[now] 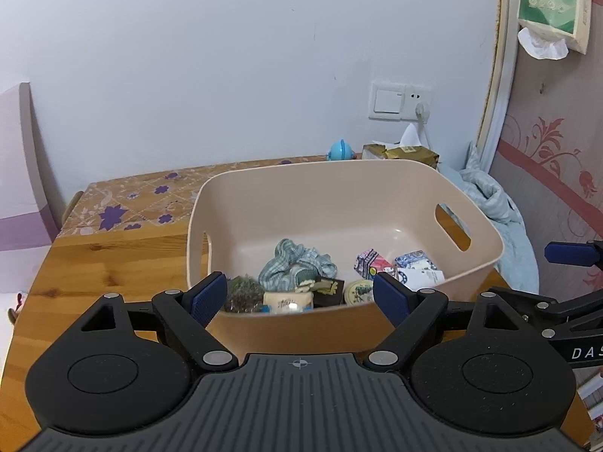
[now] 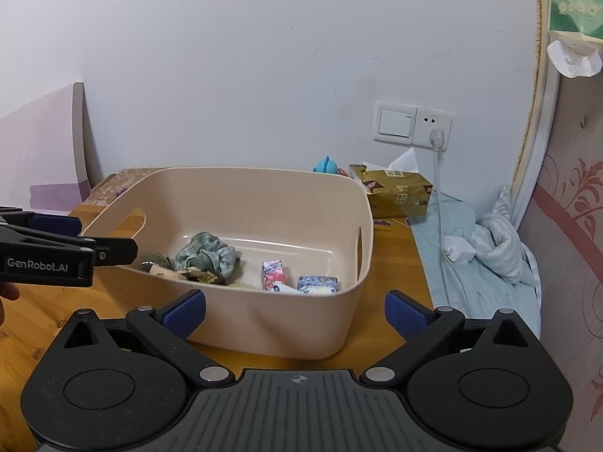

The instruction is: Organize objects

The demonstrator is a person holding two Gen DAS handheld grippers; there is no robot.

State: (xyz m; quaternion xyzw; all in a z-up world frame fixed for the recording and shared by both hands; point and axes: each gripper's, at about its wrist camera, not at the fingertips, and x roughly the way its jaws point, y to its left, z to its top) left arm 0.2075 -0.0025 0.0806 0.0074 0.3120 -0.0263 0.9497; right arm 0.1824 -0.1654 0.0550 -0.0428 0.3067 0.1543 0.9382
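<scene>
The bin [image 1: 286, 203] stands on the worktop [image 1: 113, 256] straight ahead of and below both grippers, its long axis running left to right across the two views, a handle slot at each short end. The left gripper [image 1: 301, 297] hangs over the bin's near wall, fingers spread wide with nothing between them. The right gripper [image 2: 296, 312] sits just outside the near wall, fingers spread fully and empty too. The left one looks the nearer to what lies inside, since its fingers frame the pile at the near-left of the bin floor.

Inside the bin, counted: one checked cloth [image 1: 297, 263], bunched at the middle; two small cartons [image 2: 273, 275] right of the cloth, one pink, one blue-and-white; and a cluster against the near wall that I make out as about four small pieces, though the wall partly hides them. Behind the bin stand one tissue box [image 2: 395, 192] and one blue toy [image 2: 326, 165]. No loose items show on the worktop around the bin.
</scene>
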